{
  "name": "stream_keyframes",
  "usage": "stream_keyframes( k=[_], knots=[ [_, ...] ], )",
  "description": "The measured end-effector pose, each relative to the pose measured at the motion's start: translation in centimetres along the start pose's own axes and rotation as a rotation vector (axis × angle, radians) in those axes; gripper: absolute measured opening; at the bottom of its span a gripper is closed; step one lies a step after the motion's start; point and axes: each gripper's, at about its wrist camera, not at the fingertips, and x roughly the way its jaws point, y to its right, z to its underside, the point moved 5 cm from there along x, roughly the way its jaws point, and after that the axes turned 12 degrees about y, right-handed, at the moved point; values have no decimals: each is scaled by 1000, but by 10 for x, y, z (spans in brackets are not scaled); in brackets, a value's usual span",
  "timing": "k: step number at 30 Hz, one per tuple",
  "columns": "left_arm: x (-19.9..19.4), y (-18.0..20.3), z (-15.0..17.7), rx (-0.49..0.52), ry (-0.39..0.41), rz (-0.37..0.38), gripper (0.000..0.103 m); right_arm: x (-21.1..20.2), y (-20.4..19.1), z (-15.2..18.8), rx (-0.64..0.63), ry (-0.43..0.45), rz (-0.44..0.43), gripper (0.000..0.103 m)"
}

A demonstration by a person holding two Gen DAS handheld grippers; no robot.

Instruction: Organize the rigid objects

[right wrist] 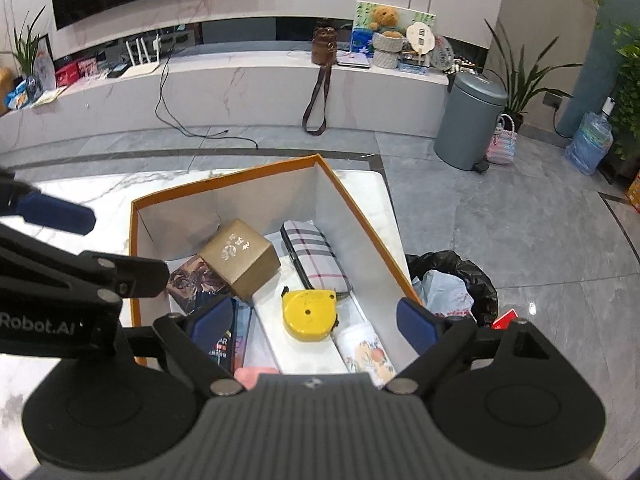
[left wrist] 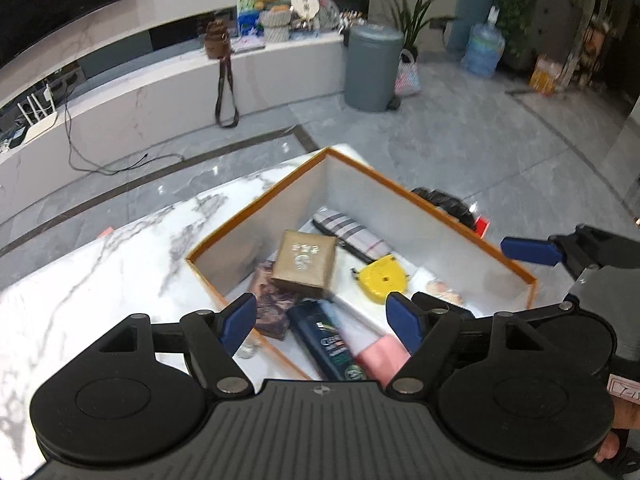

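**A:** What sits on the white marble table (right wrist: 72, 194)?

**B:** A large open cardboard box with orange outer walls and pale grey inner walls (right wrist: 352, 220). Both grippers hover above its near edge, each with nothing between its fingers.

**A:** How do the grippers stand?

**B:** The left gripper (left wrist: 322, 322) has its blue-padded fingers spread wide apart. The right gripper (right wrist: 314, 322) is spread just as wide. Each also shows at the edge of the other's view.

**A:** What lies inside the box?

**B:** A small tan cardboard carton with a silver printed emblem (right wrist: 240, 258) rests tilted on a dark illustrated booklet (right wrist: 192, 278) at the left. To its right lies a flat plaid case with a dark edge (right wrist: 316, 256). Nearer, touching that case's near end, is a yellow tape measure (right wrist: 308, 314). Just right of the tape measure lies a white packet printed with fruit (right wrist: 366, 354). At the near left sit a dark blue printed package (left wrist: 328, 344) and, beside it, a pink soft-looking item (left wrist: 382, 356), partly hidden by the grippers.

**A:** Anything beside the table?

**B:** A bin lined with a black bag (right wrist: 456, 284) stands on the grey tiled floor at the right.
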Motion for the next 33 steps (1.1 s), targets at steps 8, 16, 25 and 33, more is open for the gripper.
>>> stream_keyframes(
  k=[8,16,25,33],
  knots=[
    [-15,6,22,-52,83,63,90,-30,4,19,15,75,55,89],
    [-16,-1,49,-108,133,82,103,-47,1,41,21,83,98,89],
    [-26,-8,59,-49,179,0,103,-48,-6,57,4,55,108,92],
    [-11,-11,74,-94,101,-14,103,-46,-17,66,-17,27,109,93]
  ],
)
